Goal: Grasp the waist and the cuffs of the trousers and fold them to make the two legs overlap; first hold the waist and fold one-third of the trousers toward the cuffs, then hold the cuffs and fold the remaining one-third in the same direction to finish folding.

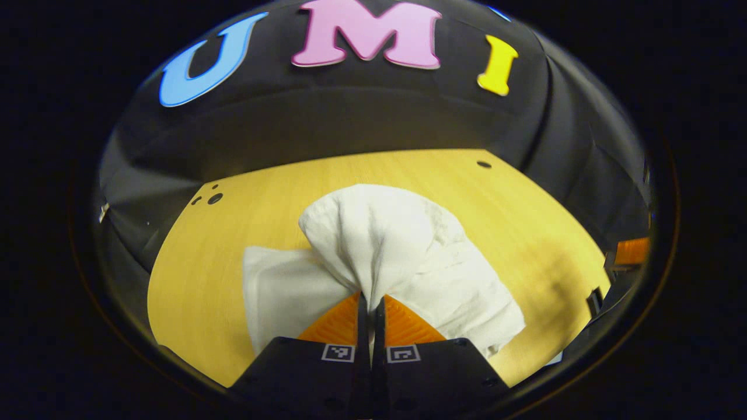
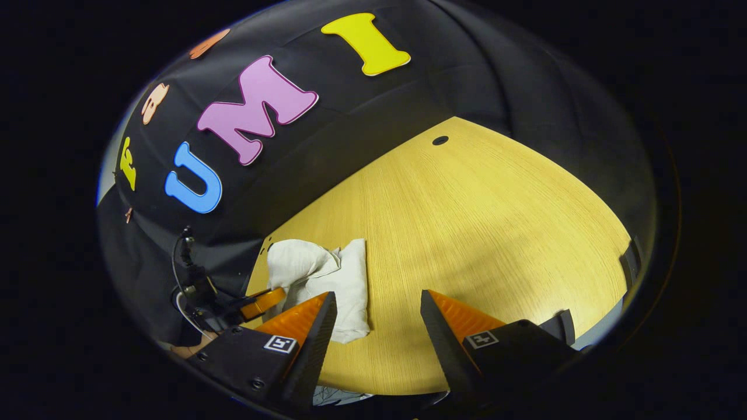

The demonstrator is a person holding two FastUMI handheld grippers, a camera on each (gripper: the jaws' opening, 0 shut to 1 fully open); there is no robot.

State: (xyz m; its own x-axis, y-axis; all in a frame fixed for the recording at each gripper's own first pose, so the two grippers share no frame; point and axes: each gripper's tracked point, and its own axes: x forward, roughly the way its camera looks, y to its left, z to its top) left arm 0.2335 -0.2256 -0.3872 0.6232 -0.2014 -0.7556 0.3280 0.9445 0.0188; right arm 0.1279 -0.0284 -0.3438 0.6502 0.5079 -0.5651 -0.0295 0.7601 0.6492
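White trousers (image 1: 402, 256) lie bunched on the wooden table (image 1: 525, 233). My left gripper (image 1: 370, 303) is shut on a pinch of their cloth, which rises in a peak from between the fingers. A flat folded part spreads out to the left of that peak. In the right gripper view the trousers (image 2: 327, 280) sit small at the left, near the table's corner. The left gripper (image 2: 262, 303) reaches into them from the left there. My right gripper (image 2: 378, 309) is open above bare table, just right of the cloth, with nothing between its fingers.
The wooden table (image 2: 478, 221) stretches bare to the right of the trousers, with a small dark hole (image 2: 440, 140) near its far edge. Small holes (image 1: 210, 198) mark the far left corner. Black cloth walls close in behind the table.
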